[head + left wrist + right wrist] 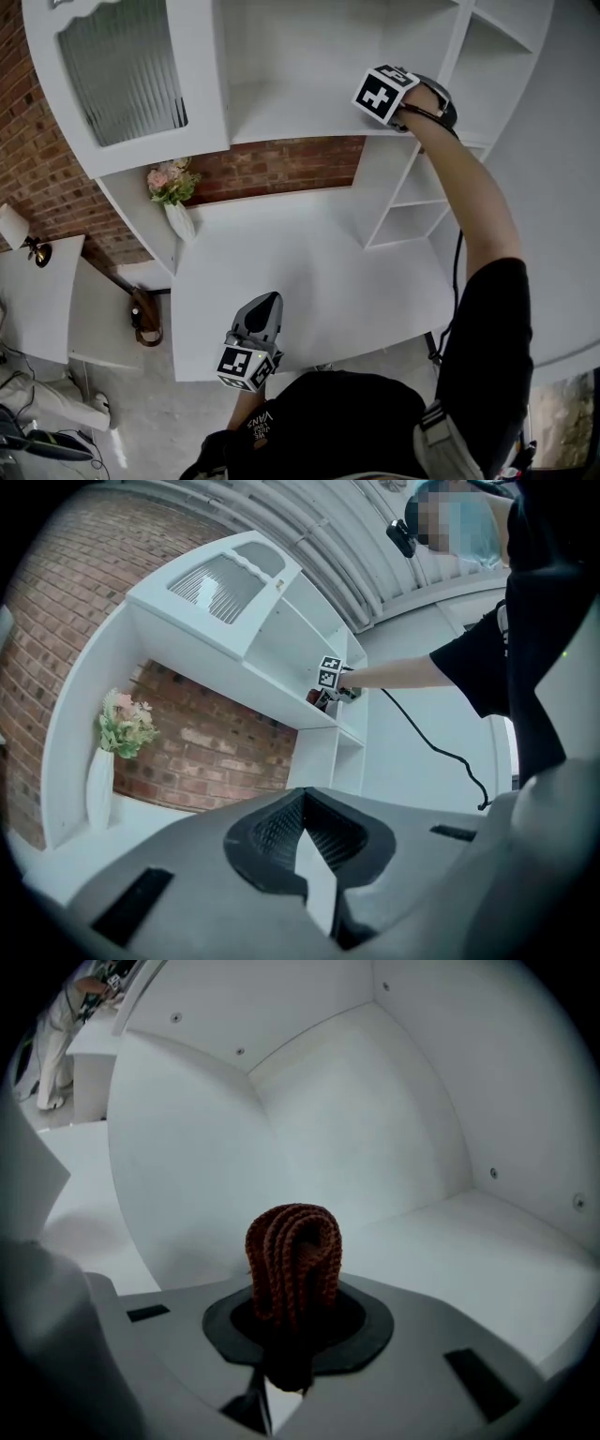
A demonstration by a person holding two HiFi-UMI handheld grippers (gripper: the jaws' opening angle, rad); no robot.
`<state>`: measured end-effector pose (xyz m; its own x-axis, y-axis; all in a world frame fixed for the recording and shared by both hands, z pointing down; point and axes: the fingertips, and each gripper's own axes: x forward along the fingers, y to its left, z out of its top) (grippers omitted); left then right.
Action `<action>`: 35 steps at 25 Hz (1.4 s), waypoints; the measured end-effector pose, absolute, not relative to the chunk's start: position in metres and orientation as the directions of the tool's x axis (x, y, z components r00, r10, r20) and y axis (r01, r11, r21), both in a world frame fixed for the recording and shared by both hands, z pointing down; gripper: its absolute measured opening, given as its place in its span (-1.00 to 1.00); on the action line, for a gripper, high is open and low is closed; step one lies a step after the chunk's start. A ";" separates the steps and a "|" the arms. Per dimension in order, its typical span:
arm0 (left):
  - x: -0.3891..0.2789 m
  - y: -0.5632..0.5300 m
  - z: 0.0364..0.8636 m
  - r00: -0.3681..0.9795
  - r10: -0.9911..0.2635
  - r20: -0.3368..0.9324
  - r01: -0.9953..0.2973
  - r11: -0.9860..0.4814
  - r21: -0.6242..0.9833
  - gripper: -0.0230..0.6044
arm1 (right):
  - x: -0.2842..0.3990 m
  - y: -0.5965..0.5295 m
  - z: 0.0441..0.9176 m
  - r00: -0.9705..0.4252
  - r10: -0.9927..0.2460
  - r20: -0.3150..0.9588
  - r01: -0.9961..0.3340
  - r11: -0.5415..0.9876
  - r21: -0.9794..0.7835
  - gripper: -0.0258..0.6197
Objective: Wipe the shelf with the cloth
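Observation:
A brown-red knitted cloth [292, 1260] stands bunched between the jaws of my right gripper [291, 1326], which is shut on it. That gripper [405, 98] is raised into the upper white shelf [300, 112], its jaws hidden behind the marker cube. The shelf's floor [469, 1251] and curved back wall fill the right gripper view. My left gripper [265, 307] hangs low over the front of the white counter [375, 300], shut with nothing in it. In the left gripper view its jaws [302, 803] meet at the tip, and the far right gripper [328, 684] shows at the shelf.
A white vase of pink flowers [173, 192] stands at the counter's left by the brick wall [272, 169]. A ribbed-glass cabinet door [122, 66] hangs open upper left. Small side compartments [412, 197] sit at right. A cable [457, 272] trails from my right arm.

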<state>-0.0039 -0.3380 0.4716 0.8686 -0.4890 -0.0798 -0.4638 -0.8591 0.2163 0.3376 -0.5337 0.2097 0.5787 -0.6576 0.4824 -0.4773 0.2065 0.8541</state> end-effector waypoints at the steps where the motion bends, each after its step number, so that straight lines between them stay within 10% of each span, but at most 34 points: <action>1: -0.002 -0.338 0.471 0.871 -0.484 -0.081 -0.459 -0.862 0.218 -0.91 | 0.340 -0.532 0.211 0.597 -0.647 0.474 -0.451 0.217 0.866 -0.71; 8: 0.001 -0.339 0.471 0.878 -0.471 -0.088 -0.443 -0.868 0.224 -0.91 | 0.351 -0.527 0.215 0.692 -0.607 0.390 -0.270 0.283 0.920 -0.71; 15: -0.008 -0.339 0.471 0.867 -0.491 -0.082 -0.465 -0.857 0.221 -0.91 | 0.324 -0.537 0.202 0.581 -0.710 0.397 -0.359 0.213 0.909 -0.71; 26: -0.042 -0.327 0.468 0.834 -0.549 -0.057 -0.529 -0.824 0.202 -0.91 | 0.185 -0.562 0.180 0.032 -0.882 0.470 -0.802 0.258 0.539 -0.71; 35: -0.081 -0.317 0.466 0.788 -0.615 -0.043 -0.597 -0.779 0.192 -0.91 | 0.077 -0.563 0.186 -0.366 -0.824 0.432 -0.886 0.451 0.110 -0.71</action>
<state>-0.0806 -0.3174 0.4656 0.7875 -0.6147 -0.0435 -0.5973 -0.7788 0.1915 0.0768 -0.5625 0.1858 -0.3660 -0.8244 0.4318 -0.8857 0.4510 0.1103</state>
